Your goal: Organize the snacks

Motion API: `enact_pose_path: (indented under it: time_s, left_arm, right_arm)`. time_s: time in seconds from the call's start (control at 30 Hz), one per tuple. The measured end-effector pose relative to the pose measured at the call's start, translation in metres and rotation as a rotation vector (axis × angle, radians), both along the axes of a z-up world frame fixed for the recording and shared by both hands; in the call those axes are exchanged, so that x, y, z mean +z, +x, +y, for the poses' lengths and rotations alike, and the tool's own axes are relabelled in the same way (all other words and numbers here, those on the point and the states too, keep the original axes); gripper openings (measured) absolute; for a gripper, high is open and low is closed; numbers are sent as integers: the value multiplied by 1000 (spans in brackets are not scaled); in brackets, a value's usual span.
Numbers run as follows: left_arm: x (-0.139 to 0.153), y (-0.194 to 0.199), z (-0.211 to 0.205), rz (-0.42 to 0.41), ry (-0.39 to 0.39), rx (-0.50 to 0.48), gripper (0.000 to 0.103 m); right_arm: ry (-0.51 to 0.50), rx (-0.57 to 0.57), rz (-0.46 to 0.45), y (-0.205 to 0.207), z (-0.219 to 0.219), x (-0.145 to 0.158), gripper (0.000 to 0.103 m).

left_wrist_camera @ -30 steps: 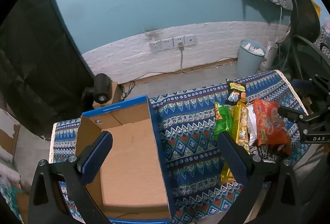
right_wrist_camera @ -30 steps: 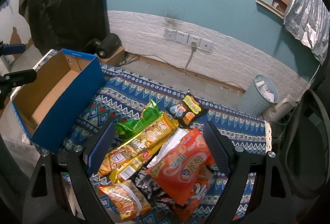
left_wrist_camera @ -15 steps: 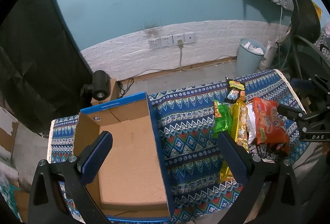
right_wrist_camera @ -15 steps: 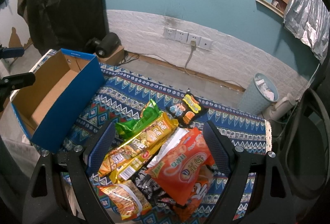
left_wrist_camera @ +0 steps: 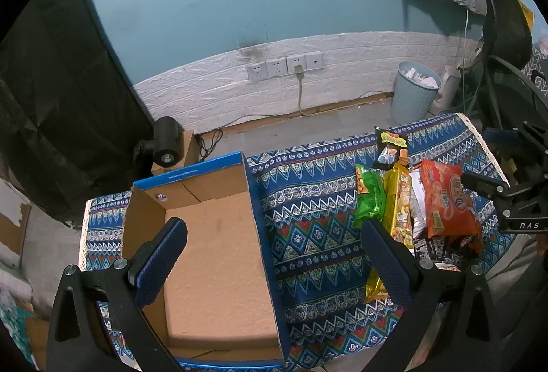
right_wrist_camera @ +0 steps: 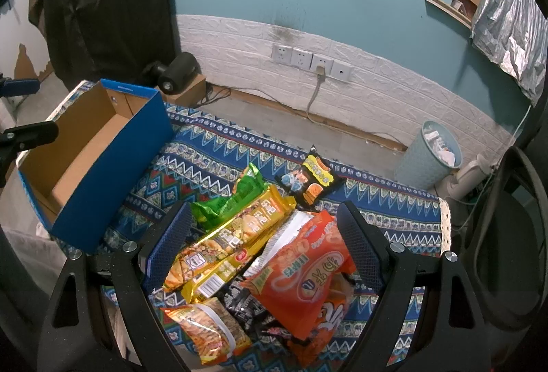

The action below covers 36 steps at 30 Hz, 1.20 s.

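On the bench (left_wrist_camera: 318, 235), which is covered by a patterned blue cloth, an open cardboard box (left_wrist_camera: 219, 255) is seen at the left, with nothing inside it. Well apart from it, at the right, the snacks are heaped together: an orange bag (right_wrist_camera: 308, 272) is laid over a yellow pack (right_wrist_camera: 236, 235), a green bag (right_wrist_camera: 233, 201) is tucked beside that, and a small dark packet (right_wrist_camera: 310, 182) lies just beyond. The left tool (left_wrist_camera: 274, 255) is held spread above the box's right wall, gripping nothing. The right tool (right_wrist_camera: 263, 245) is held spread over the heap, nothing pinched.
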<state>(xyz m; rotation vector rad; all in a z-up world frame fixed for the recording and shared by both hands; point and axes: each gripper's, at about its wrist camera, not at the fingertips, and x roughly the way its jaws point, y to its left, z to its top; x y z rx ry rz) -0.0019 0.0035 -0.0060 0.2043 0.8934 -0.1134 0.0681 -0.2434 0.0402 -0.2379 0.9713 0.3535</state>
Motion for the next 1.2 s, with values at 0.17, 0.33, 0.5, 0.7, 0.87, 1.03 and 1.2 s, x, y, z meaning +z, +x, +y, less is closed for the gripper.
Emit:
enact_pose_path:
  time_s: [0.17, 0.33, 0.5, 0.7, 0.87, 1.03, 1.2]
  left_arm:
    - [0, 0, 0, 0, 1, 0, 102]
    - [0, 0, 0, 1, 0, 0, 102]
    - [-1, -1, 0, 1, 1, 0, 102]
    - [-1, -1, 0, 2, 1, 0, 102]
    - [-2, -1, 1, 2, 2, 0, 102]
    - [-2, -1, 1, 2, 3, 0, 102]
    - [-2, -1, 1, 3, 3, 0, 102]
  right_arm:
    - [0, 0, 0, 0, -1, 0, 85]
    - [0, 0, 1, 0, -1, 0, 85]
    - [-1, 0, 1, 0, -1, 0, 85]
    - [-2, 0, 2, 0, -2, 0, 85]
    - [-2, -1, 2, -1, -4, -2, 85]
    - [-6, -2, 6, -2, -5, -2, 85]
    - [-9, -2, 8, -2, -5, -2, 85]
